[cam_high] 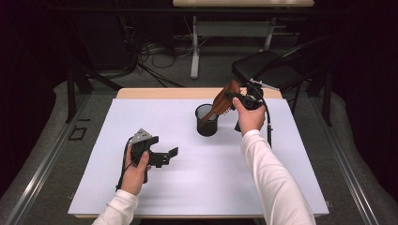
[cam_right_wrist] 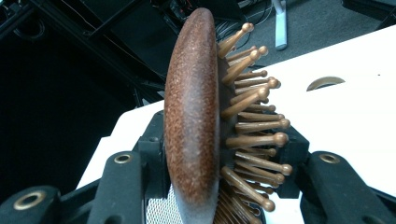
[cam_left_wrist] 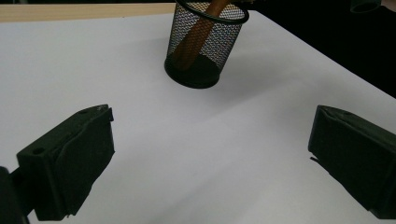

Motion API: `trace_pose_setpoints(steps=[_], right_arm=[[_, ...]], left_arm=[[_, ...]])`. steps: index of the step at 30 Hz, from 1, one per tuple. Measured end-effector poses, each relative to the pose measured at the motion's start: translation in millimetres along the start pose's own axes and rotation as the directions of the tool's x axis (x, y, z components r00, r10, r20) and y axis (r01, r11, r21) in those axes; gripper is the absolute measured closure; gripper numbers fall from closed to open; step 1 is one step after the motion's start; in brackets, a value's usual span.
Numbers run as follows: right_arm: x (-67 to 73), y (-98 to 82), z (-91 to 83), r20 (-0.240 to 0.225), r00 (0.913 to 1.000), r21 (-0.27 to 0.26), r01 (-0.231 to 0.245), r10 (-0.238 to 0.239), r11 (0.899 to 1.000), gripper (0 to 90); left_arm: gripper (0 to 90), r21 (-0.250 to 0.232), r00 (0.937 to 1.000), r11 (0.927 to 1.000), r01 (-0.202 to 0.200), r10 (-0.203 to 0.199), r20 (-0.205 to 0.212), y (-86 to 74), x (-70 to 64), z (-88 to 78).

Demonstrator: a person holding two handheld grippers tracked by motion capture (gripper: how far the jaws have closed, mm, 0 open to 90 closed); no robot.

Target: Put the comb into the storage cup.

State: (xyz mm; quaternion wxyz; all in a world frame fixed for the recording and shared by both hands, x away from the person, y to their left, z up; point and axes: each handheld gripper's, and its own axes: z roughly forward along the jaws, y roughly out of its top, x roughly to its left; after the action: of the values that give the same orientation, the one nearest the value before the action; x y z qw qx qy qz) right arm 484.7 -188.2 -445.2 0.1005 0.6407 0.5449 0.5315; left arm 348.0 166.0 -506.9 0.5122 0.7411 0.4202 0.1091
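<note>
Wooden and reddish-brown, the paddle hairbrush with round-tipped wooden pins (cam_high: 224, 99) is pinched at its head by the jaws of the right gripper (cam_high: 234, 99); in the right gripper view the pads press the brush's back on one side and its pin side on the other (cam_right_wrist: 196, 126). Its handle slants down into the black wire-mesh pen cup (cam_high: 207, 120), and the left gripper view shows the handle's end resting near the cup's floor (cam_left_wrist: 189, 51). By my reading, the step in hand is standing the brush in the cup, and it is nearly done: the handle is inside, but the head is held above and to the right of the cup's rim. What the next move calls for, I judge, is spreading the jaws gently so the brush leans on the rim without tipping the light cup, then drawing the hand away clear of the pins. The left gripper (cam_high: 162, 156) waits to the left of the cup and nearer the person, over the white-covered bench (cam_high: 141, 117), its jaws spread wide with nothing between them. Counted: one hairbrush, one mesh cup, two grippers, and beyond the cup one dark chair (cam_high: 277, 68) on the floor.
</note>
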Motion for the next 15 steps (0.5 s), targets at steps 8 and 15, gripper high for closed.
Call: trace_pose_setpoints(steps=[8, 15], right_arm=[[2.3, -1.8, 0.9, 0.000, 0.9996, -0.001, 0.027, -0.027, 1.000, 49.6], [1.4, -2.9, 1.1, 0.003, 0.9990, -0.004, 0.045, -0.045, 0.999, 49.3]], left_arm=[[0.5, 0.001, 1.0000, 1.0000, -0.001, 0.001, 0.002, 0.1, 0.5, -0.2], [0.5, 0.000, 1.0000, 1.0000, 0.004, -0.004, 0.003, 0.0, 1.1, -0.3]])
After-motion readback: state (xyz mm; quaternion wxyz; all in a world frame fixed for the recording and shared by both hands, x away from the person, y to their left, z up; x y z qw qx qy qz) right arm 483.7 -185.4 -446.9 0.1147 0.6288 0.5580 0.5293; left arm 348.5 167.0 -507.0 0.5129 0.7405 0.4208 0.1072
